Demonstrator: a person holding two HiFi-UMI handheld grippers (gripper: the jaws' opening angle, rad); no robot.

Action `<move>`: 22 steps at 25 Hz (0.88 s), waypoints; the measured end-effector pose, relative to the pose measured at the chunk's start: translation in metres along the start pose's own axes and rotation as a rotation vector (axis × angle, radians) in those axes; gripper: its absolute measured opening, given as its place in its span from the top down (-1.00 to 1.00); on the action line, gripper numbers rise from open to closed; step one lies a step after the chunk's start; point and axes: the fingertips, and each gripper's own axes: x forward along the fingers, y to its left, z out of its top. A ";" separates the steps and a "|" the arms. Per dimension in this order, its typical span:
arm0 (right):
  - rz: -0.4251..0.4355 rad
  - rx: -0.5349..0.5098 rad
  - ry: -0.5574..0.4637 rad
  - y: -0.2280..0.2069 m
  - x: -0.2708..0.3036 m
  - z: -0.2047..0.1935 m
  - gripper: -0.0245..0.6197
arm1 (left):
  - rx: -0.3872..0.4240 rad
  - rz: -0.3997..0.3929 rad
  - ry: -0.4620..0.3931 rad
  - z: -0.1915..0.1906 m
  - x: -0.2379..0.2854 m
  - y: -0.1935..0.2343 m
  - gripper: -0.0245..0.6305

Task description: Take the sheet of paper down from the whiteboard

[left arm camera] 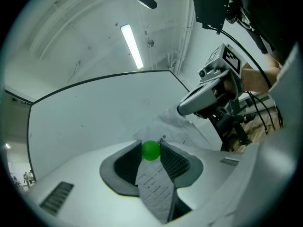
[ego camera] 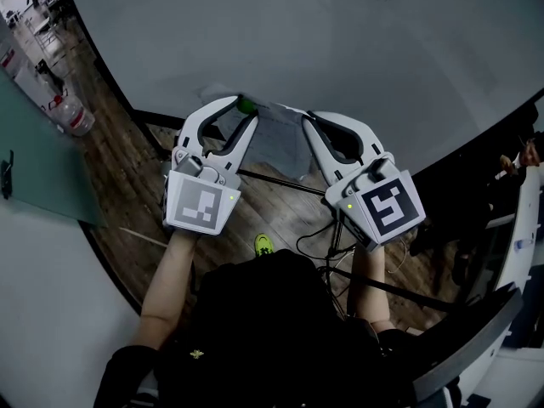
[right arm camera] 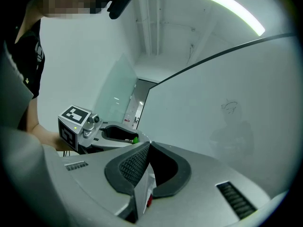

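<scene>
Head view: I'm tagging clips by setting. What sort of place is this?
Probably an office or meeting room: a large whiteboard, a ceiling strip light, and wood-plank flooring.

The whiteboard (ego camera: 340, 49) stood upright in a thin black frame. Its pale surface was marked with faint smudges and a small scribble (right arm camera: 230, 107). Below its lower edge lay a dark wood-plank floor (ego camera: 127, 143). A clear plastic bottle (ego camera: 75, 117) stood on the planks at the far left, well apart from the board. Thin black cables (ego camera: 319, 232) trailed loosely across the floor under the board, just beside a slanting black stand bar (ego camera: 280, 179).
</scene>
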 end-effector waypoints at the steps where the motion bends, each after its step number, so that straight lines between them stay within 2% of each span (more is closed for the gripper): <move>1: 0.005 0.015 -0.004 0.005 -0.001 0.001 0.86 | 0.001 -0.002 0.000 0.001 -0.005 0.000 0.55; 13: 0.036 0.156 -0.042 0.053 -0.028 -0.003 0.86 | -0.020 -0.046 0.001 0.004 -0.053 -0.023 0.55; 22: 0.024 0.217 -0.013 0.078 -0.052 -0.018 0.86 | -0.056 -0.093 0.003 0.001 -0.074 -0.049 0.55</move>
